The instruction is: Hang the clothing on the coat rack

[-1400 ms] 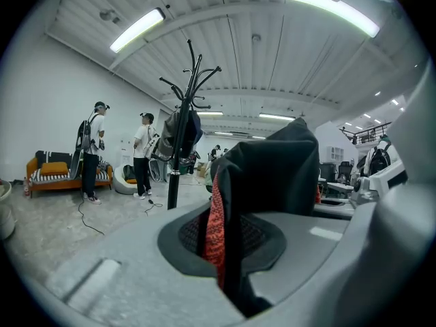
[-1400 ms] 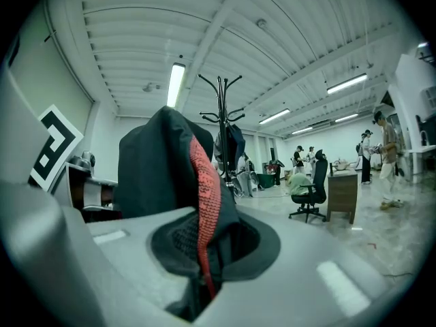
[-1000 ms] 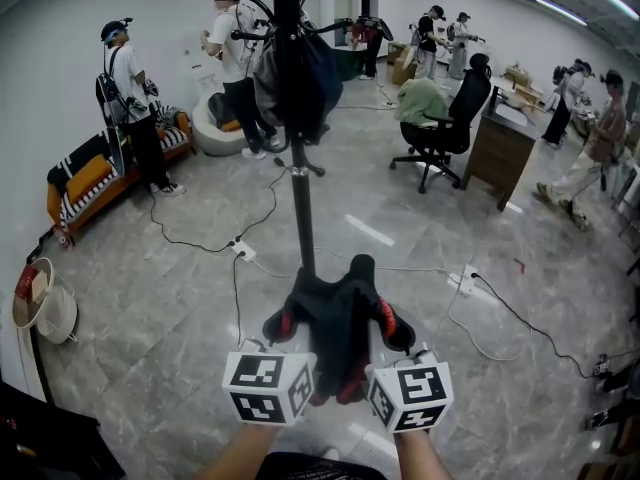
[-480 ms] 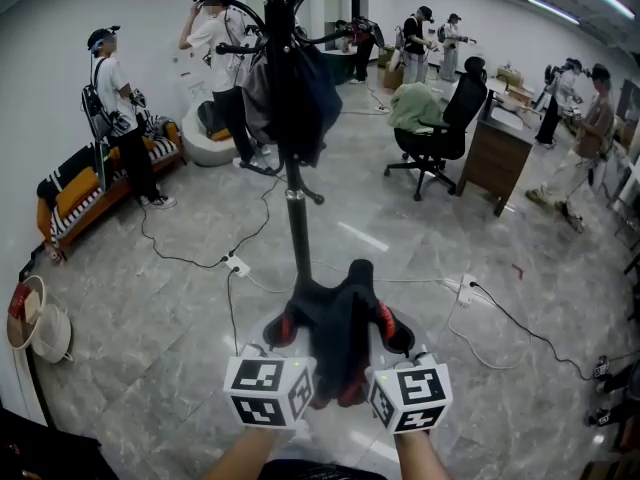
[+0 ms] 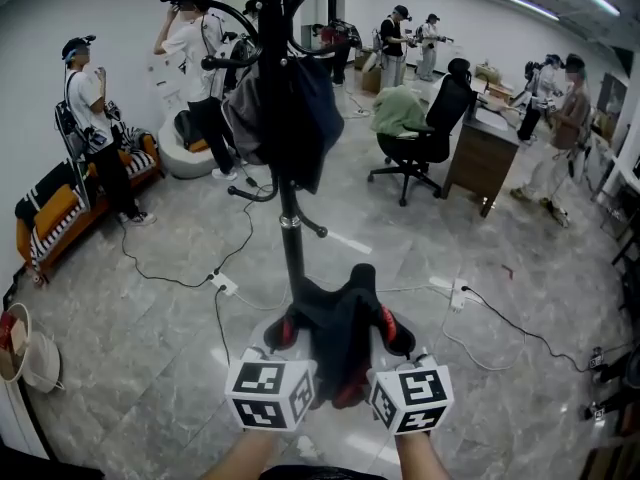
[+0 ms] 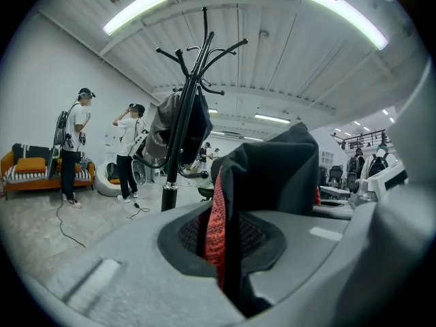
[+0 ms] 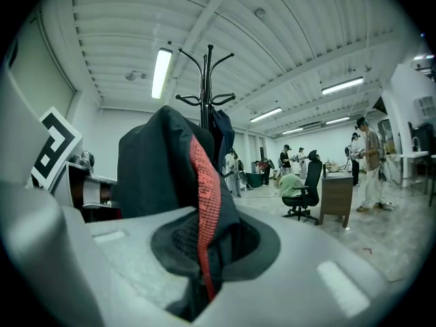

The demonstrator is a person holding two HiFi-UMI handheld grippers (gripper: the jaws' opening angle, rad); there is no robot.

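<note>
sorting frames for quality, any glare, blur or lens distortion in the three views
Head view: strong fisheye bends the walls; even light, pale glare streak on the floor; rack sharp. Left gripper view: black round vignette, lamp blown out, garment up close slightly soft. Right gripper view: same vignette, lamp glaring, rack in focus.

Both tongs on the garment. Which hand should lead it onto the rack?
Left, marginally. Both tongs are shut on the garment, but the coat rack pole stands directly beyond the left tongs; the right tongs sit off to its side.
</note>
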